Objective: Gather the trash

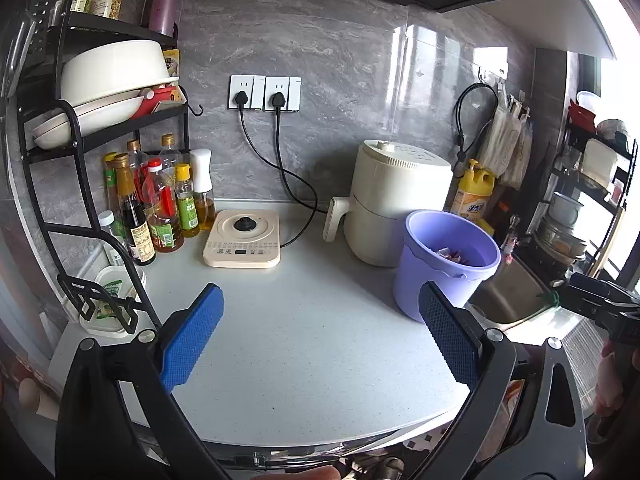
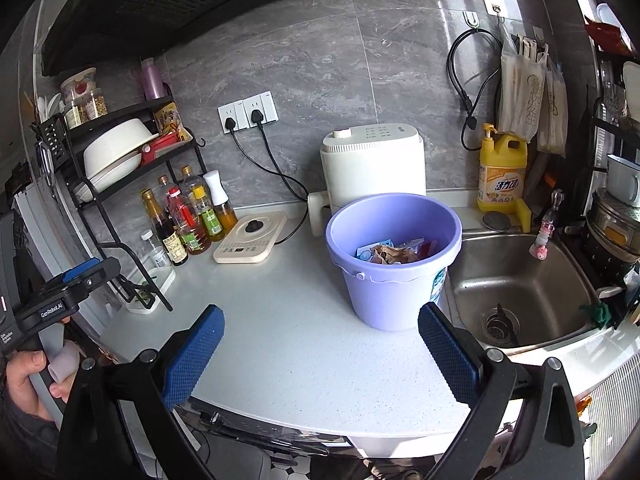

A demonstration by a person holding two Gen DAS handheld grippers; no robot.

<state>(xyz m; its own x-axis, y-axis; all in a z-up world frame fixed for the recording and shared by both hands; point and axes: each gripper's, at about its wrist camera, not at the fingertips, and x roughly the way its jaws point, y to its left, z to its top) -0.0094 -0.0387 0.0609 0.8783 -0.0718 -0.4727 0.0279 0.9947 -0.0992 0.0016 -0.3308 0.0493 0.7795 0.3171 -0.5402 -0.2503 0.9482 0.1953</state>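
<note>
Two grippers hang over the counter [image 1: 320, 340], both with blue pads spread wide and nothing between them. In the left wrist view the left gripper [image 1: 322, 338] fills the bottom of the frame; in the right wrist view the right gripper [image 2: 320, 354] does the same. A hand [image 2: 28, 380] at the lower left of the right view grips the left tool's handle.

Just beyond the right gripper, at the centre of its frame, stands the bucket [image 2: 394, 280], lilac and upright, on the counter beside the sink [image 2: 520, 292]. The trash [image 2: 396, 254], crumpled wrappers and paper, lies inside it at the bottom. In the left view the bucket sits at centre right, near the right pad.

Behind the bucket stands a cream appliance [image 2: 374, 168], touching or nearly so; I cannot tell which. A flat cooker [image 1: 242, 240] lies left of it, its cord running up to the wall sockets [image 1: 264, 92]. Bottles [image 1: 160, 204] cluster under a rack [image 1: 48, 128] at the left. A yellow soap bottle [image 2: 502, 172] stands at the back wall by the sink.
</note>
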